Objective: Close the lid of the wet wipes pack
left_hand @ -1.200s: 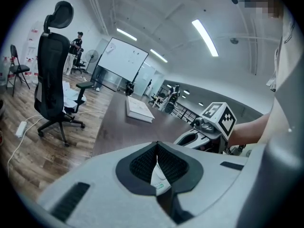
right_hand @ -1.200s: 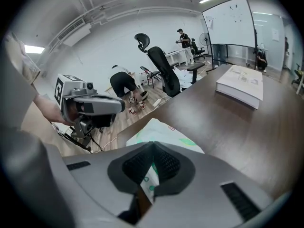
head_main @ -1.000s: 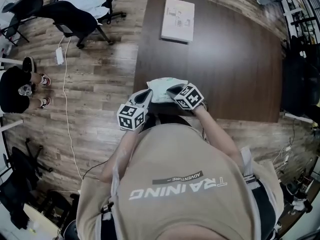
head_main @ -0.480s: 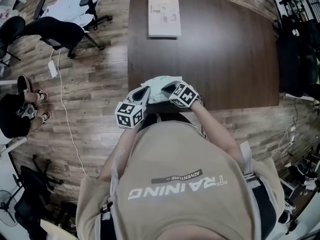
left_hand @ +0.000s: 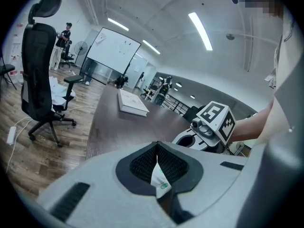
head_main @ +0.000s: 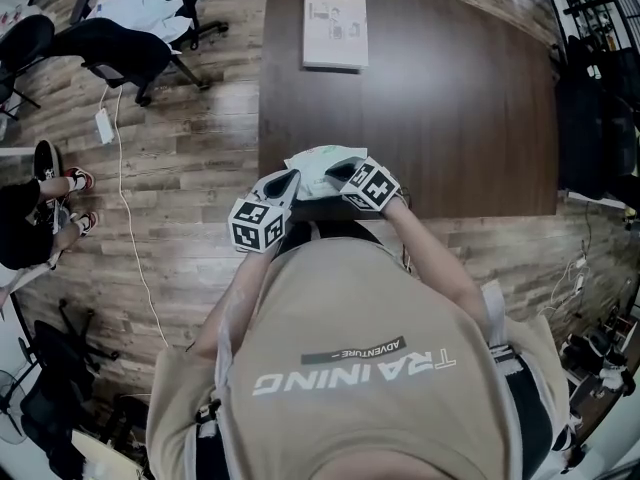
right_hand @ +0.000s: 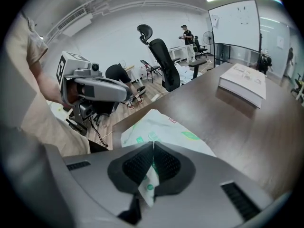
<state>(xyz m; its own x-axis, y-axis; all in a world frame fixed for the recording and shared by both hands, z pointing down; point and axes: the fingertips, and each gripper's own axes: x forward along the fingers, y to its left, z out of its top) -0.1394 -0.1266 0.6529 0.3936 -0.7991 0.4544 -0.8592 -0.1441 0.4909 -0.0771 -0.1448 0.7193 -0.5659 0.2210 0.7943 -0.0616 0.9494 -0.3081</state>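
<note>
The wet wipes pack (head_main: 318, 168) is white with green print and is held at the near edge of the dark table (head_main: 450, 98). My left gripper (head_main: 287, 183) is shut on the pack's left edge; a white corner (left_hand: 159, 177) sticks out between its jaws. My right gripper (head_main: 345, 174) is shut on the opposite edge, and in the right gripper view the pack (right_hand: 164, 125) spreads out ahead of the closed jaws (right_hand: 151, 172). Its lid shows in no view. Each gripper appears in the other's view: the right gripper (left_hand: 209, 127) and the left gripper (right_hand: 95, 91).
A white book (head_main: 335, 13) lies at the table's far side. Office chairs (head_main: 110, 48) stand on the wooden floor to the left, with a cable (head_main: 125, 198) trailing there. A person (head_main: 25, 218) sits at the far left. Dark equipment (head_main: 590, 78) lines the right.
The head view has shifted a little. Both grippers still hold the pack at the table's near edge, in almost the same place.
</note>
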